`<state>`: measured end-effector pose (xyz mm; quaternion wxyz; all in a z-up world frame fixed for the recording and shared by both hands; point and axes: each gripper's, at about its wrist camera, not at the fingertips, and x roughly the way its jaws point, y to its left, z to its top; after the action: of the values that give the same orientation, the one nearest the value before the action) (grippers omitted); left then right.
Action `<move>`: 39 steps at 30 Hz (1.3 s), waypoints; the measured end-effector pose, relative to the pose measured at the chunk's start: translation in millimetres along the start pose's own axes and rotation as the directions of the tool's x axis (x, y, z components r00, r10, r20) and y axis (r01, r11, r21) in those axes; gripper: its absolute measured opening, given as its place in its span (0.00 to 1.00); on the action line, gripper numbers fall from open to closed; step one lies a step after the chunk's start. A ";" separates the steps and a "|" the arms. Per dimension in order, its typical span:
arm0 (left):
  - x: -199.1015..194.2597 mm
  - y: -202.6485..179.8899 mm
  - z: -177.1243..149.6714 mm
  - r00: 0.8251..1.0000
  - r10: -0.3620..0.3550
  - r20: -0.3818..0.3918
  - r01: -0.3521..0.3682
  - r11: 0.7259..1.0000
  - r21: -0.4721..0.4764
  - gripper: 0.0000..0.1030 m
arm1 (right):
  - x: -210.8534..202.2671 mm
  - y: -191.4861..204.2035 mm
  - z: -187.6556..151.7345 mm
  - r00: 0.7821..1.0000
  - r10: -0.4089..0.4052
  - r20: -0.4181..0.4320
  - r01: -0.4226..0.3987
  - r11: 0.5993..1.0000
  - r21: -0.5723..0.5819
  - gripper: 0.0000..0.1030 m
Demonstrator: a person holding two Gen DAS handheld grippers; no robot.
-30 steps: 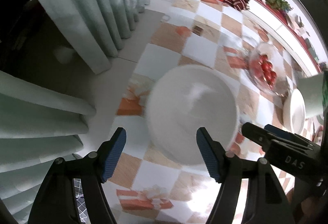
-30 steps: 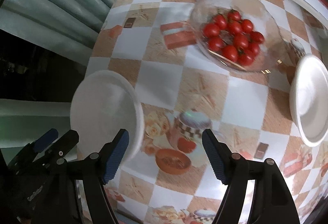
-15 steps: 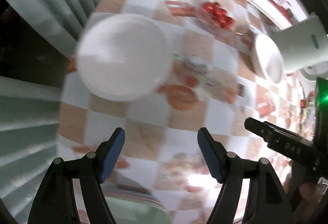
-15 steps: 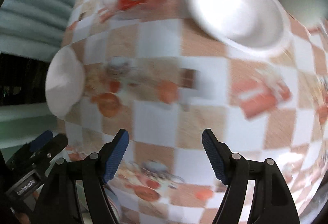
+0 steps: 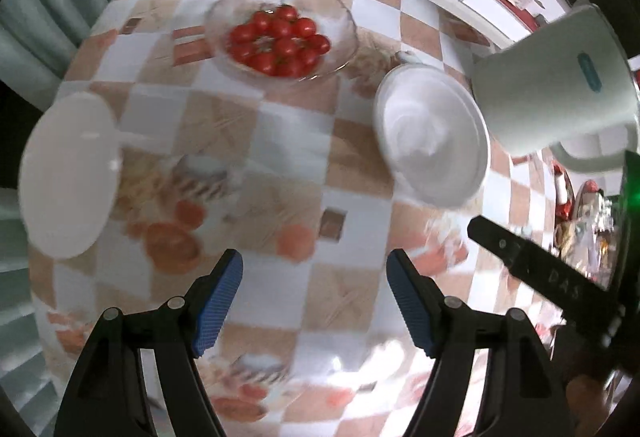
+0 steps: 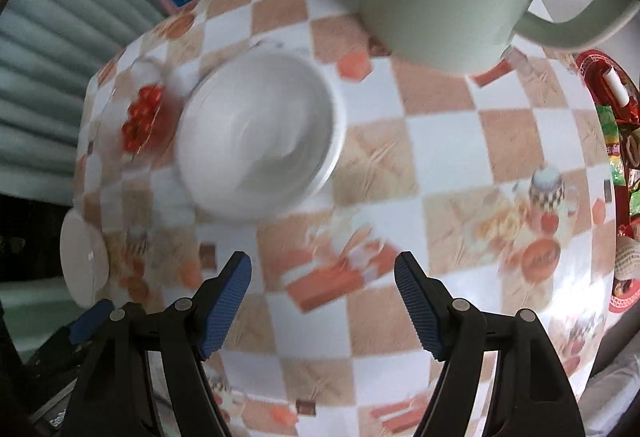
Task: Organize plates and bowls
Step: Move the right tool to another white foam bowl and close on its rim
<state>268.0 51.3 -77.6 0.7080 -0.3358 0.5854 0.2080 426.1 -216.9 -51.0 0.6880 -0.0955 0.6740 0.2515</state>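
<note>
1. Left gripper [image 5: 314, 301]: blue-padded jaws spread wide, nothing between them, above the orange-and-white checkered tablecloth [image 5: 288, 165].
2. Right gripper [image 6: 323, 303]: jaws likewise apart, unloaded.
3. Round white bowl [image 6: 256, 141]: ahead of right gripper, upright, opening upward; round, no long axis.
4. Flat white round plate [image 5: 68, 173]: at table's left edge, well apart from bowl.
5. Clear glass dish of red tomatoes [image 5: 280, 37]: between them, farther back.
6. Pale kettle [image 5: 556, 85]: just beside bowl.

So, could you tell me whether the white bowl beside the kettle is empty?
Empty, it seems: the white bowl sits upright, showing only bare white interior, though blurred.
</note>
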 end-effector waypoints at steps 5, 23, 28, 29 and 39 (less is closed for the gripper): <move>23.4 -22.9 29.2 1.000 -0.008 -0.004 0.008 0.999 -0.031 0.75 | 12.9 -9.6 28.8 1.000 0.002 0.010 -0.002 1.000 0.003 0.73; 69.5 -34.6 64.7 1.000 0.014 -0.018 -0.016 0.998 -0.069 0.75 | 53.5 -25.5 66.5 1.000 0.019 0.023 -0.019 1.000 0.001 0.73; 74.4 -33.8 69.1 1.000 0.003 -0.017 -0.004 0.998 -0.067 0.72 | 59.2 -21.8 70.4 0.999 0.029 0.040 -0.027 0.999 -0.042 0.66; 74.6 -36.8 69.9 1.000 0.010 -0.011 -0.011 0.998 -0.056 0.69 | 59.0 -18.3 71.7 0.998 0.033 0.046 -0.030 0.998 -0.061 0.63; 75.2 -51.7 70.7 1.000 -0.016 -0.012 0.017 0.999 0.029 0.16 | 65.3 -9.0 75.1 0.993 0.117 0.010 -0.116 0.990 -0.083 0.21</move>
<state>369.5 59.1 -132.1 0.7111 -0.3316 0.5896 0.1917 494.1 -175.1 -111.0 0.6726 -0.0826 0.6623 0.3196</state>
